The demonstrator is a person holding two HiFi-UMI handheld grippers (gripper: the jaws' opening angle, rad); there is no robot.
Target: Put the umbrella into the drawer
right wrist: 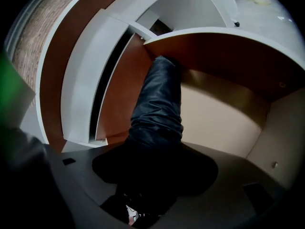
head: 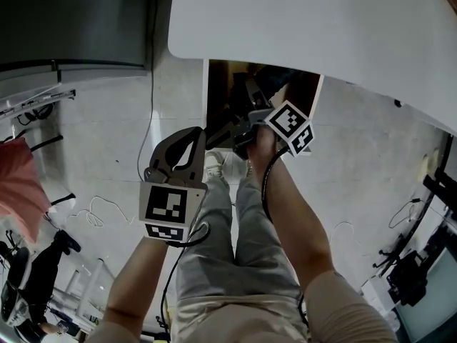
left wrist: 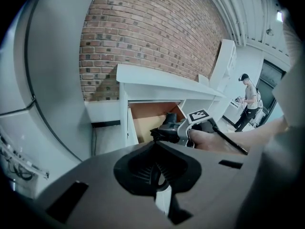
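Observation:
A dark folded umbrella point(right wrist: 157, 104) reaches from my right gripper point(right wrist: 157, 149) down into the open drawer point(right wrist: 224, 109), its far end near the drawer's back corner. The jaws are shut on the umbrella's near end. In the head view the right gripper point(head: 240, 125) hangs over the drawer point(head: 221, 84) under the white table. My left gripper point(head: 198, 136) stays to the left, short of the drawer front, its jaws shut on nothing. The left gripper view shows its ribbed pads point(left wrist: 151, 168) together, with the right gripper point(left wrist: 164, 130) and umbrella point(left wrist: 170, 118) at the drawer point(left wrist: 145, 123) beyond.
The white tabletop point(head: 300, 20) overhangs the drawer. A brick wall point(left wrist: 143, 42) stands behind the table. Cables point(head: 100, 209) lie on the floor at left, near a red cloth point(head: 18, 184). Another person point(left wrist: 248, 101) stands far off at the right.

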